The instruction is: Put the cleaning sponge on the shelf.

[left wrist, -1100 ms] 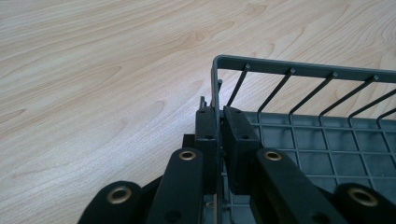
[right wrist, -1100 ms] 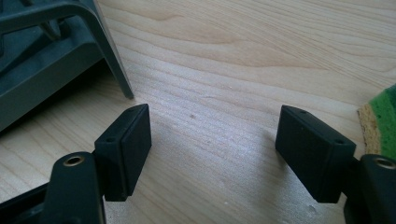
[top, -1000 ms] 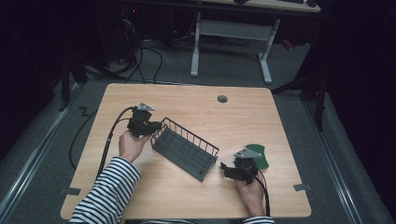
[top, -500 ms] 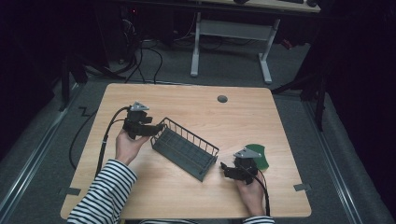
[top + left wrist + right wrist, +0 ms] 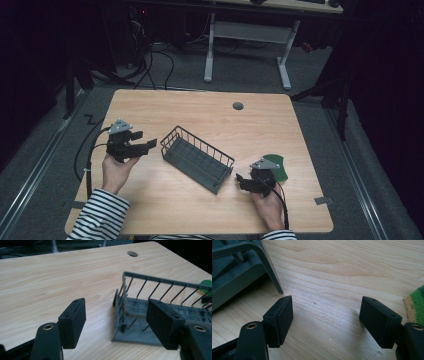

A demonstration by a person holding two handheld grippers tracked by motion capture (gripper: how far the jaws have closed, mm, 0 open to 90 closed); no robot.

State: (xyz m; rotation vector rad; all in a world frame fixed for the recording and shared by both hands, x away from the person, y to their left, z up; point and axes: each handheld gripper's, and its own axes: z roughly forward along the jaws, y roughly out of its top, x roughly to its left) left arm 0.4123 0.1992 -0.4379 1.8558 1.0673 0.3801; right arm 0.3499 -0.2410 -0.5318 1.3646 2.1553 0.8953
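The wire rack (image 5: 197, 159) lies in the table (image 5: 200, 110) middle, free of both tools. The left gripper (image 5: 145, 143), at its 9 o'clock, has just been opening, nothing between the jaws. The right gripper (image 5: 240, 179), at 4 o'clock, waits open and empty beside the green sponge (image 5: 276, 167), probably ready to steady the rack.

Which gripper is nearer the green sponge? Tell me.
Right. The right gripper sits just beside the green sponge, jaws open on bare table. The left gripper is far across the table, beyond the wire rack, jaws just opened, nothing between them.

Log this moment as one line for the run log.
left gripper: jaws just opened, nothing between, beside rack | right gripper: open, empty, at rack's other end | sponge: on table
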